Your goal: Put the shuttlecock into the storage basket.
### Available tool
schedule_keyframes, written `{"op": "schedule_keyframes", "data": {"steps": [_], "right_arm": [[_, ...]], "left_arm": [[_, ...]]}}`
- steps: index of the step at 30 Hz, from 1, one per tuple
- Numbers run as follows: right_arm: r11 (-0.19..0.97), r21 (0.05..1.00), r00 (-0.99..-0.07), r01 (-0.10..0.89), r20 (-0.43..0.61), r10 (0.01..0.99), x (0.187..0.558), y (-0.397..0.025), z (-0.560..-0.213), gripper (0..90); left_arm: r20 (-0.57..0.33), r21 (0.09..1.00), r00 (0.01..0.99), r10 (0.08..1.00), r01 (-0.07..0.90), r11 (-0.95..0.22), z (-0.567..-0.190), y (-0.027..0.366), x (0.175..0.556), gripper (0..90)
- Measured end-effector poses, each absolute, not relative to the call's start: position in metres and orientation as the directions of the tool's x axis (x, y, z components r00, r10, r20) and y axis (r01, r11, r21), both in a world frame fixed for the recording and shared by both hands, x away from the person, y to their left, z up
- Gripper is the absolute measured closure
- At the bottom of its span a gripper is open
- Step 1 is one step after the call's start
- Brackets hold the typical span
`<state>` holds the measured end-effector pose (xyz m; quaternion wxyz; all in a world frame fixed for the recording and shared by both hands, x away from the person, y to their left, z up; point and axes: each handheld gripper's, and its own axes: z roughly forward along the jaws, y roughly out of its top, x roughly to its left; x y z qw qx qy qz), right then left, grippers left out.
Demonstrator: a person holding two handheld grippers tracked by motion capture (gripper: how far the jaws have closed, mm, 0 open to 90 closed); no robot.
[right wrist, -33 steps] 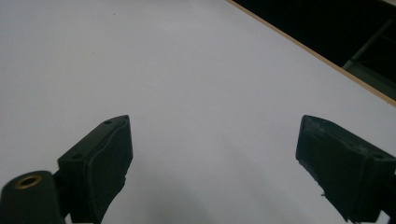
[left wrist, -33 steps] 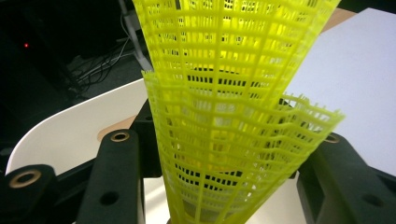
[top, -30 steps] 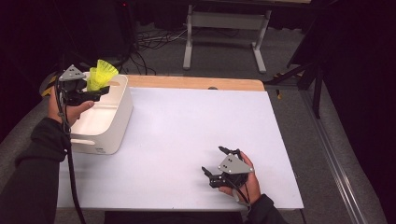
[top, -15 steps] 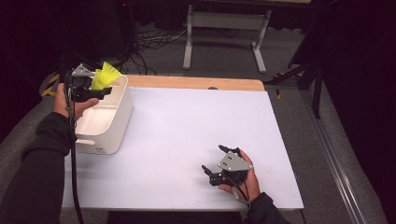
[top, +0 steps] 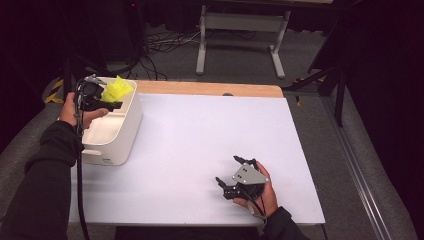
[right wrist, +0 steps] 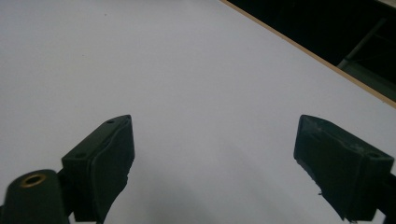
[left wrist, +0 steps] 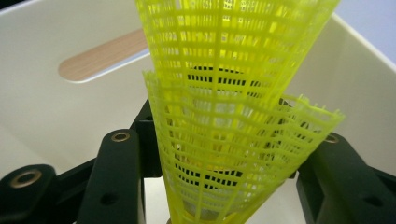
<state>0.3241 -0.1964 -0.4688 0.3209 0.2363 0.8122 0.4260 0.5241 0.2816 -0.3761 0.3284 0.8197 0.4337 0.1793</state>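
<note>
Left gripper (top: 107,102) moved farther, clasping yellow shuttlecocks (left wrist: 233,116), skirts probably up-right, over bin (top: 127,125), right gripper (top: 235,172) wide.

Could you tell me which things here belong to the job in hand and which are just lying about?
In the job:
- yellow mesh cones, held by the left gripper
- white bin

Lying about:
- right gripper, open and idle on the table
- cables on the floor

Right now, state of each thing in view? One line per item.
left gripper: shut on the yellow mesh cones, held over the bin
yellow mesh cones: two nested, gripped at the narrow end, not yet in the bin
white bin: upright, open top
right gripper: open, holds nothing, low over the table
table: white top
</note>
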Motion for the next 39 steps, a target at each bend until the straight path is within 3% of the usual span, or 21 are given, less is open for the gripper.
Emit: {"op": "schedule_keyframes", "data": {"steps": [33, 39], "right_arm": [[0.539, 0.835, -0.698, 0.113, -0.32, 0.641, 0.32, -0.192, -0.47, 13.4], [0.535, 0.837, -0.697, 0.117, -0.315, 0.644, 0.321, -0.192, -0.47, 13.5]], "left_arm": [[0.045, 0.569, 0.567, 0.823, 0.662, -0.487, -0.388, 0.272, 0.531, 49.3], [0.059, 0.541, 0.573, 0.817, 0.67, -0.509, -0.389, 0.267, 0.532, 38.4]]}}
